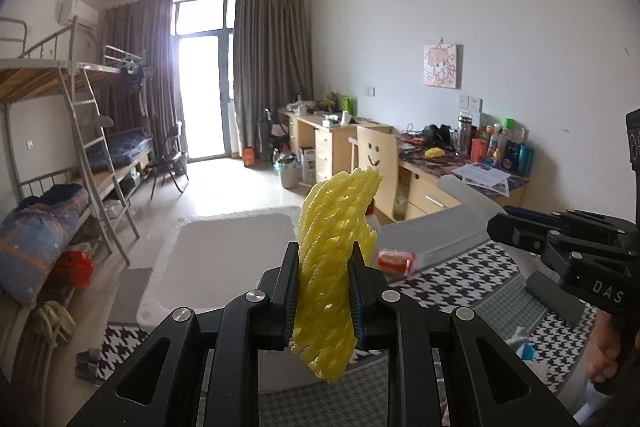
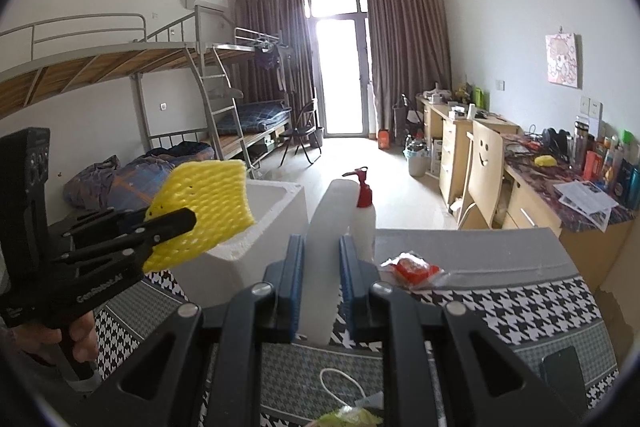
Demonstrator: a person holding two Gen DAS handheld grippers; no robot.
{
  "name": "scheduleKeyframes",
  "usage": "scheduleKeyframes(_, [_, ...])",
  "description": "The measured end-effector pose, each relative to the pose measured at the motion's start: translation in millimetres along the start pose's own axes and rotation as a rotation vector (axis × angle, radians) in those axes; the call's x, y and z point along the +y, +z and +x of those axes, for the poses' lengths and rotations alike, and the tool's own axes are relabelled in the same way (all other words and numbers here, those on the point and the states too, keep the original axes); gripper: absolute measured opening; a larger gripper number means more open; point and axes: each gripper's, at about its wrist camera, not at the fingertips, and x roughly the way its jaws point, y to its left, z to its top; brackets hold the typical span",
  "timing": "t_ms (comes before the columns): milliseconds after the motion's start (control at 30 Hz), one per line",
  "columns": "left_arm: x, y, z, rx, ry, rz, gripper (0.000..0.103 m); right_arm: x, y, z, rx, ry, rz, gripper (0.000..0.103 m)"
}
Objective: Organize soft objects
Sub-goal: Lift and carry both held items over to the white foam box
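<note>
My left gripper is shut on a yellow foam net sleeve that stands upright between its pads, held above the table. The right wrist view shows the same yellow foam net flat-on at the left, in front of a white foam box. A pale white foam sheet is gripped by my right gripper, which is shut on it; the sheet points up and away. From the left wrist view, the right gripper comes in from the right with the white foam sheet sticking out.
A houndstooth-patterned table cloth covers the table. On it lie a red packet and a white spray bottle with a red top. The white foam box stands open at the table's far left. Bunk beds, desks and a chair lie beyond.
</note>
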Motion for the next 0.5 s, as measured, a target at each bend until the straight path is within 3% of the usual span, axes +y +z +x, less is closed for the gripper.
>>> scheduleKeyframes(500, [25.9, 12.0, 7.3, -0.015, 0.081, -0.031, 0.023, 11.9, 16.1, 29.6, 0.024, 0.059, -0.019, 0.021])
